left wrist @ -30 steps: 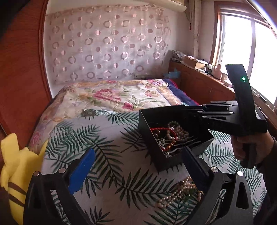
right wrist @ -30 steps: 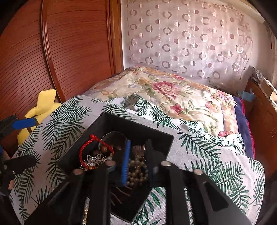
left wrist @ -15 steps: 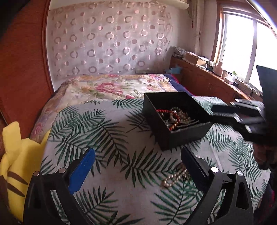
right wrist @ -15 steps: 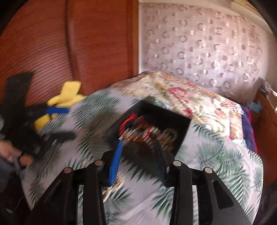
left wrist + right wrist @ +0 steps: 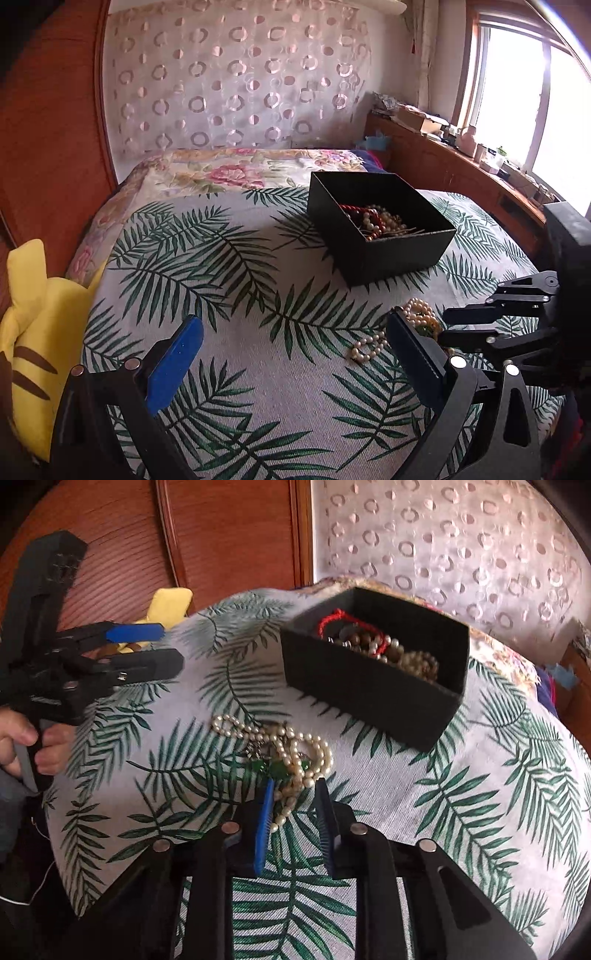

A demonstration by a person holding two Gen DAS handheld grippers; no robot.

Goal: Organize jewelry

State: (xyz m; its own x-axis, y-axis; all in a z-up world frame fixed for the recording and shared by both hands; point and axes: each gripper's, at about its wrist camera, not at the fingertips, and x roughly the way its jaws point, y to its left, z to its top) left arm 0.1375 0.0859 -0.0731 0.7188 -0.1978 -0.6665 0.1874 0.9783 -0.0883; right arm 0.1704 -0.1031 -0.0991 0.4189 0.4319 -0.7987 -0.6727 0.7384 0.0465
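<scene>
A black open box (image 5: pixel 380 225) (image 5: pixel 373 672) with several bead and pearl strands and a red bracelet sits on the palm-leaf cloth. A tangled pearl necklace (image 5: pixel 284 749) (image 5: pixel 391 332) with green stones lies on the cloth in front of the box. My right gripper (image 5: pixel 293 805) is low over the near end of the pearls, its jaws a narrow gap apart with pearls between them. My left gripper (image 5: pixel 291 354) is wide open and empty, left of the pearls; it also shows in the right wrist view (image 5: pixel 147 650).
A yellow plush toy (image 5: pixel 33 328) lies at the left edge of the bed. A floral bedspread (image 5: pixel 236 170) lies beyond the cloth. A wooden ledge (image 5: pixel 454 158) with small items runs under the window at right.
My right gripper has pulled back out of the box and come down over the pearl necklace on the cloth. My left gripper has drawn back, so the box looks farther away.
</scene>
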